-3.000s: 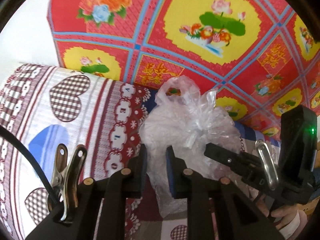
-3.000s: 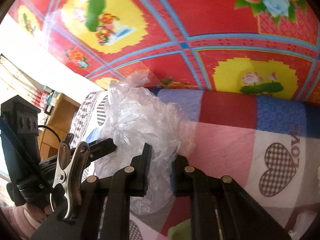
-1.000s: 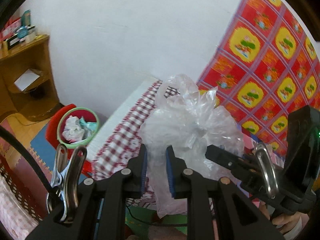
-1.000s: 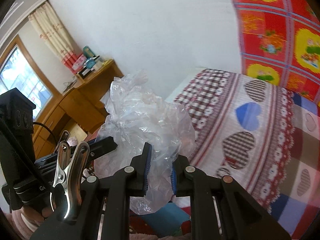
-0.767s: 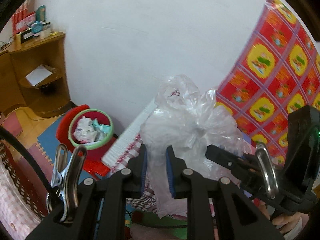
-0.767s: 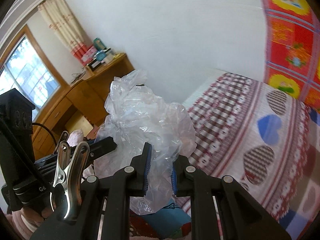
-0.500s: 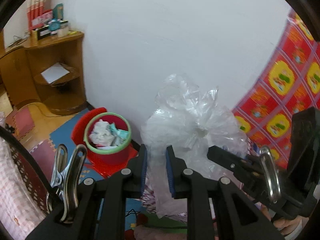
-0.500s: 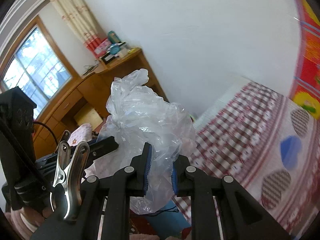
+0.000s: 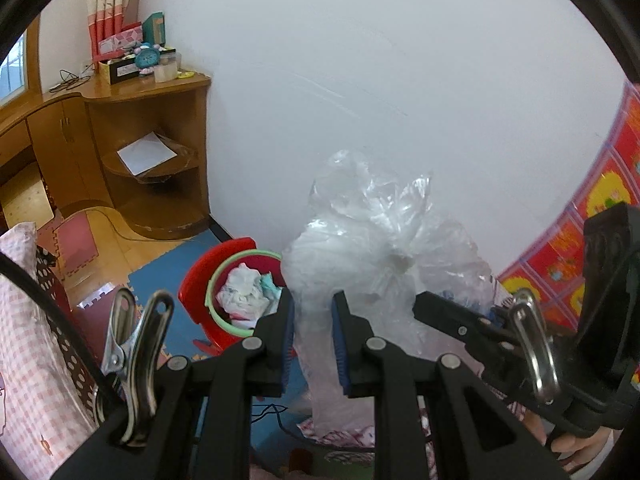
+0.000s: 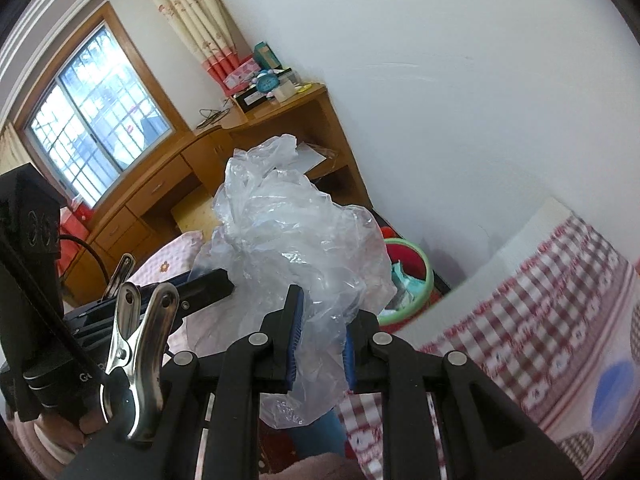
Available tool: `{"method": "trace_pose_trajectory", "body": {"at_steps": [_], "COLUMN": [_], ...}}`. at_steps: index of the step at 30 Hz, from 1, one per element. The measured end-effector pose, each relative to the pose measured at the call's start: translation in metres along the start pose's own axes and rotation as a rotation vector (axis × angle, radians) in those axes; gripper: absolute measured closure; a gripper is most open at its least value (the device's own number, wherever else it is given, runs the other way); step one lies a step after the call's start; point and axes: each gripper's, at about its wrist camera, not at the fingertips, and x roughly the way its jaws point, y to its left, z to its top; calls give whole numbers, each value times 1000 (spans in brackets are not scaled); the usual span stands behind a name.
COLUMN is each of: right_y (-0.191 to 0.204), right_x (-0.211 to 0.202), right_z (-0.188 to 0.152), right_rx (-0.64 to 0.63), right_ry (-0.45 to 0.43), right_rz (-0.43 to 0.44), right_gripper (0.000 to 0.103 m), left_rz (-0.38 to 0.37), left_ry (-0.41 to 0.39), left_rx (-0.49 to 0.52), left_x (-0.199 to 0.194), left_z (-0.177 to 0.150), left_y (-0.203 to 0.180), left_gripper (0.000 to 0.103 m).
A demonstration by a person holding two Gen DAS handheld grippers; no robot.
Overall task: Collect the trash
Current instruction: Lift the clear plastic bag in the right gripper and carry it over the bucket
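where the left wrist view looks down along its own fingers, the left gripper (image 9: 313, 332) is clamped narrow on a crumpled clear plastic bag (image 9: 372, 256), whose lower tail hangs between the two blue pads while the bulk billows up above them. the right gripper (image 9: 424, 304) reaches in from the right side and its black finger meets the same bag; part of a hand (image 9: 576, 446) shows at the lower right edge under it. behind the bag, on the floor by the white wall, stands a red bin (image 9: 200, 296) with a pale green rim, holding crumpled white and teal waste (image 9: 250, 288). it rests on blue foam floor mats (image 9: 160, 280). a wooden corner shelf unit (image 9: 152, 140) stands at the left, with a blue alarm clock (image 9: 145, 56) on top and a sheet of paper (image 9: 146, 152) on one shelf.

in the right wrist view, the right gripper (image 10: 320, 334) pinches the bag (image 10: 292, 236) with its fingers close together, film caught between the blue pads and a loose end drooping below. the left gripper (image 10: 212, 280) comes in from the left and touches the bag's side. the bin (image 10: 412, 256) is partly hidden behind the bag, near the corner of a bed with a red checked cover (image 10: 540, 300). a window (image 10: 96, 112) and curtain (image 10: 192, 12) lie beyond the wooden table (image 10: 240, 128).
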Motion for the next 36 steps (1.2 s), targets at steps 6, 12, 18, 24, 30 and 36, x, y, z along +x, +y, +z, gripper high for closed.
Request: {"method": "trace_pose_trajectory", "body": {"at_steps": [6, 12, 18, 24, 30, 36], "right_y": [4, 4, -10, -24, -40, -58], "right_x": [41, 88, 145, 202, 252, 297], "right_z": [25, 37, 45, 49, 51, 46], "right_rx": [10, 43, 112, 149, 178, 180], "right_ry": [40, 62, 130, 205, 274, 364], "right_rz": [-3, -44, -87, -140, -168, -213], "right_gripper": [83, 83, 83, 83, 83, 83], "left_rz": [2, -11, -44, -37, -77, -118], "left_ry": [6, 35, 96, 184, 243, 289], "left_rx": [-2, 34, 66, 105, 94, 65], "left_x": [28, 63, 112, 169, 222, 273], "left_z": [25, 43, 52, 50, 52, 46], "left_y": [33, 63, 88, 111, 136, 157], "left_gripper": [85, 85, 85, 85, 85, 85]}}
